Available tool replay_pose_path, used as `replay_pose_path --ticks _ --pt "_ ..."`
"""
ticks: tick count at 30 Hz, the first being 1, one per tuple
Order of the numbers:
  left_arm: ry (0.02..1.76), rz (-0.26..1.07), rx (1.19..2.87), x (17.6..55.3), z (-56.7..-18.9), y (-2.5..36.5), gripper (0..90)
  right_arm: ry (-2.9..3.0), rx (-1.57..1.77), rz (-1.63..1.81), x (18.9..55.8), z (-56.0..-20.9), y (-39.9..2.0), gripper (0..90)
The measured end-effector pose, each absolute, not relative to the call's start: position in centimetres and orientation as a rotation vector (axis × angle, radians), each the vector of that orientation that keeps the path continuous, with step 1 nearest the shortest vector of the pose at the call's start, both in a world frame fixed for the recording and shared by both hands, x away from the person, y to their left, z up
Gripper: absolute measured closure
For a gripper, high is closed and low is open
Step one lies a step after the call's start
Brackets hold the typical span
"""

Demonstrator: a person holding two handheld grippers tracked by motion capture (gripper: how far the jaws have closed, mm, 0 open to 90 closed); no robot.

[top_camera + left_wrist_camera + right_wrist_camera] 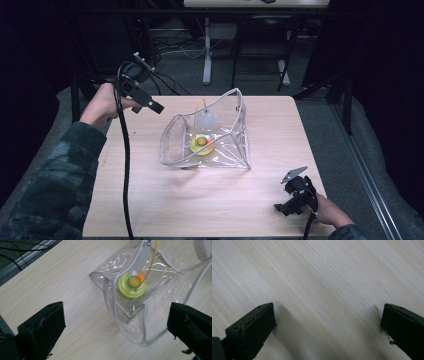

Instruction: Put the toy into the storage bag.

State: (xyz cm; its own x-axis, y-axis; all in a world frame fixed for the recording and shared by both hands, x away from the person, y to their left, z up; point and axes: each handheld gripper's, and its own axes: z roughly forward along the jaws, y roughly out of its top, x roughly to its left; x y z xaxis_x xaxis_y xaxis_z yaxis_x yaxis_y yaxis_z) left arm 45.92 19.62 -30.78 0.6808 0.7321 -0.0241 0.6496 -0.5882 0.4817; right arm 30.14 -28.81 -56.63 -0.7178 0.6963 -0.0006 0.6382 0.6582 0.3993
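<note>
A clear plastic pouch lies open in the middle of the wooden table. Inside it rest a yellow-green ring with a small orange piece beside it, and a whitish round thing on a thin yellow cord. My left gripper hovers near the table's far left corner, apart from the pouch. In the left gripper view my left gripper stands open and holds nothing, with the pouch and ring ahead. My right gripper rests at the front right, and the right gripper view has it open over bare wood.
Beyond the table's far edge are a grey floor with loose cables and the white legs of a stand. A black cable trails from the left gripper across the table's left side. Bare wood surrounds the pouch.
</note>
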Motion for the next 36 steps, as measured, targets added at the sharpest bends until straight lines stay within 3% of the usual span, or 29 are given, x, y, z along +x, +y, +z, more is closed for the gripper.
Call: replay_pose_path --ticks 18,36 --pt "1.235 0.236 2.35 44.5 -35.9 24.8 0.0 2.719 1.109 0.573 30.1 -56.6 -28.8 0.0" --pt "1.426 0.208 2.308 43.5 -43.6 27.0 0.0 2.721 1.107 0.571 30.1 -56.6 -28.8 0.0"
